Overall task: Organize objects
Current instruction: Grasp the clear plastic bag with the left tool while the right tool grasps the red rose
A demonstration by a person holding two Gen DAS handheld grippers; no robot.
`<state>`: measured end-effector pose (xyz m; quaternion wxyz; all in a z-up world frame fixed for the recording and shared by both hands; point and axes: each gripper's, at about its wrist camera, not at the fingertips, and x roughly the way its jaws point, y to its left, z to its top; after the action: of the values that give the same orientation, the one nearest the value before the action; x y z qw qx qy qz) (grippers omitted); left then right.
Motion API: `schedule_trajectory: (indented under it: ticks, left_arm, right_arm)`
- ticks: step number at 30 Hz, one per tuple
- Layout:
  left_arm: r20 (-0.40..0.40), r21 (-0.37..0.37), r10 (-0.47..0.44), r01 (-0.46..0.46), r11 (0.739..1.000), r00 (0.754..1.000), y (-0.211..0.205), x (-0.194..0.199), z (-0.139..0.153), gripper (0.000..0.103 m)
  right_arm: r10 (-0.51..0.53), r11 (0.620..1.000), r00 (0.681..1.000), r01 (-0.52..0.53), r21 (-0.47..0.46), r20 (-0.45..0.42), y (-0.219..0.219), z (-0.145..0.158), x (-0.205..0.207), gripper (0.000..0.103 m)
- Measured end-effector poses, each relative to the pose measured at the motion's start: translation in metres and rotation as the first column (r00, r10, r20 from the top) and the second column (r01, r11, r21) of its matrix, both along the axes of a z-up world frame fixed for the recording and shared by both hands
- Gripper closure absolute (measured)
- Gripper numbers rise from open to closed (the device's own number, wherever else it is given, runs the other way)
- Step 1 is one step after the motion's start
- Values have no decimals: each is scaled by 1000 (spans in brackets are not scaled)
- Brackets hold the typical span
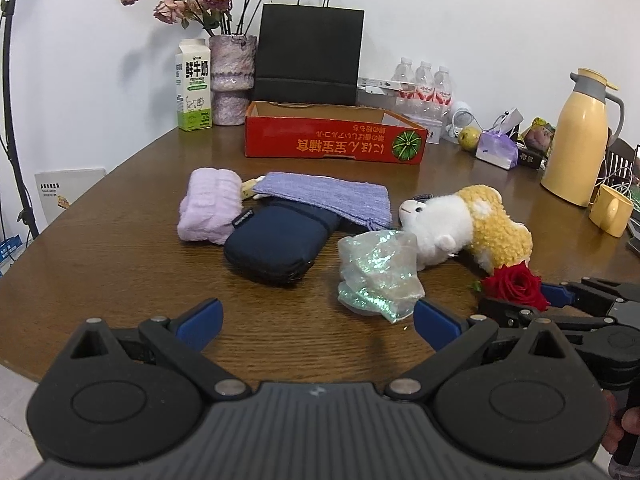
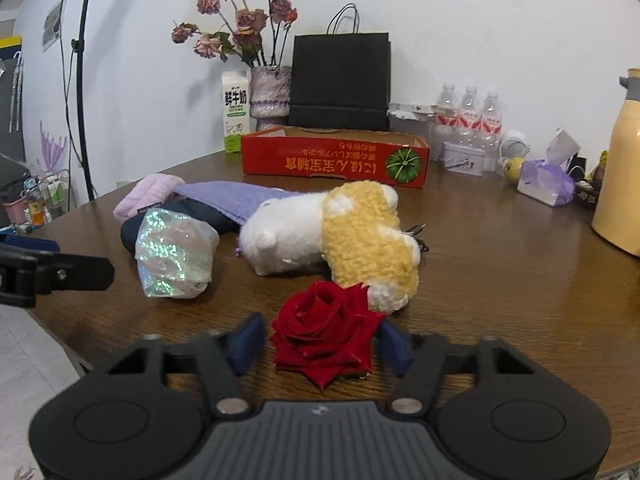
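Note:
A red rose [image 2: 326, 330] lies on the brown table between the blue pads of my right gripper [image 2: 320, 344]; the jaws stand around it, and I cannot tell if they press it. The rose also shows in the left wrist view [image 1: 516, 285]. My left gripper [image 1: 316, 322] is open and empty, near a shiny crumpled bag [image 1: 378, 274]. Behind lie a yellow-white plush toy [image 1: 468, 226], a navy pouch [image 1: 276, 242], a purple knitted pouch [image 1: 324, 196] and a lilac towel roll [image 1: 210, 210]. A red cardboard tray [image 1: 334, 138] stands further back.
At the back stand a milk carton [image 1: 194, 86], a vase of dried roses [image 1: 232, 80], a black paper bag [image 1: 308, 58] and water bottles [image 1: 424, 80]. A yellow thermos [image 1: 580, 136], a yellow mug [image 1: 610, 210] and small clutter sit at the right. The table edge curves at the left.

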<state>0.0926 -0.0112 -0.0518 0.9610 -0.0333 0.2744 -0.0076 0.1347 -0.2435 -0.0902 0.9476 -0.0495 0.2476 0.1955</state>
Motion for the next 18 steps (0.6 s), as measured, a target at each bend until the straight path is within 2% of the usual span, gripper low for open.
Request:
schedule_trajectory:
  ticks: [7, 18]
  left_arm:
    - [36, 10, -41, 40, 999, 999, -19, 16, 1, 0]
    - [25, 9, -8, 7, 1000, 1000, -32, 52, -8, 2]
  right_arm:
    - [29, 998, 1000, -30, 59, 10, -7, 0, 3, 67]
    - [13, 995, 999, -17, 97, 38, -22, 9, -5, 68]
